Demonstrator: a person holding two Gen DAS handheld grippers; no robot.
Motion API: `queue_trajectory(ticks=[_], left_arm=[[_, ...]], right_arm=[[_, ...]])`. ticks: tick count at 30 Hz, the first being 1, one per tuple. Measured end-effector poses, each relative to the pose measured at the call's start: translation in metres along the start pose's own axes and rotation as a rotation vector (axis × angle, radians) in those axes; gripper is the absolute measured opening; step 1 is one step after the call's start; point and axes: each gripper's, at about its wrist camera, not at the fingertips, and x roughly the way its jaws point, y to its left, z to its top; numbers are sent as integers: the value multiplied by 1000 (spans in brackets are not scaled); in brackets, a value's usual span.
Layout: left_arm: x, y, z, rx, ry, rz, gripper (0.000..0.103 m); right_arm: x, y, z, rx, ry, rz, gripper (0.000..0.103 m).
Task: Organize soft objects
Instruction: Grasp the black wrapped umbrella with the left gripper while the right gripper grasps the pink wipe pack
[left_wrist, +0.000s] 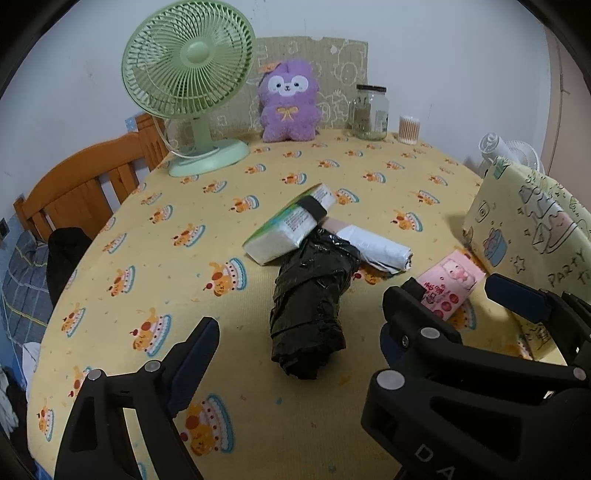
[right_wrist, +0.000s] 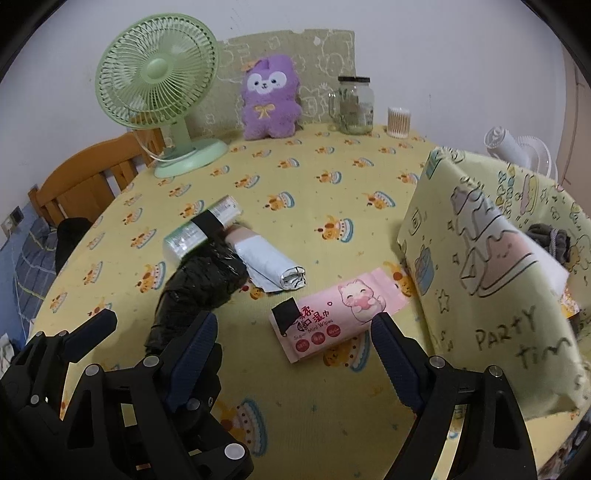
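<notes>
A black bag roll (left_wrist: 310, 299) lies mid-table, touching a white bag roll (left_wrist: 376, 247) and a green-white tissue pack (left_wrist: 291, 229). A pink wipes pack (right_wrist: 336, 321) lies to their right, beside a yellow cartoon storage box (right_wrist: 491, 280). My left gripper (left_wrist: 299, 328) is open, low over the near end of the black roll (right_wrist: 199, 284). My right gripper (right_wrist: 295, 332) is open, with the pink wipes pack (left_wrist: 450, 288) just ahead between its fingers. The white roll (right_wrist: 273, 262) and tissue pack (right_wrist: 203, 229) also show in the right view. A dark cloth item (right_wrist: 550, 240) lies inside the box.
A green fan (left_wrist: 188, 74), a purple plush (left_wrist: 288, 103), a glass jar (left_wrist: 369, 110) and a cotton swab tub (left_wrist: 408, 129) stand along the far edge. A wooden chair (left_wrist: 85, 184) is at the left. The yellow box (left_wrist: 532, 236) stands at the right.
</notes>
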Motion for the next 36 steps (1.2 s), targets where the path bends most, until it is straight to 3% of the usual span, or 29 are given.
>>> queue_trajectory(ticks=[14,19,21,23,29,36], left_arm=[[21,-9,11,91,64,12,87],[25,-5,13,77,79,-34,84],[26,-4,13,66,85,-59,76],[25,-4,12,61,85,-78,70],[19,-8,9,47,67,-101,36],[11,-10,4,33,62,-94,30]], right_arm=[[33,-7,8,49,70,-6,87],[35,-5,11,24,73,4,72],[35,-2,12,11,71,5,58],[35,-2,12,9,70,15,57],[30,-2,8,7,71,39,50],[24,-4,3,3,72,45,48]])
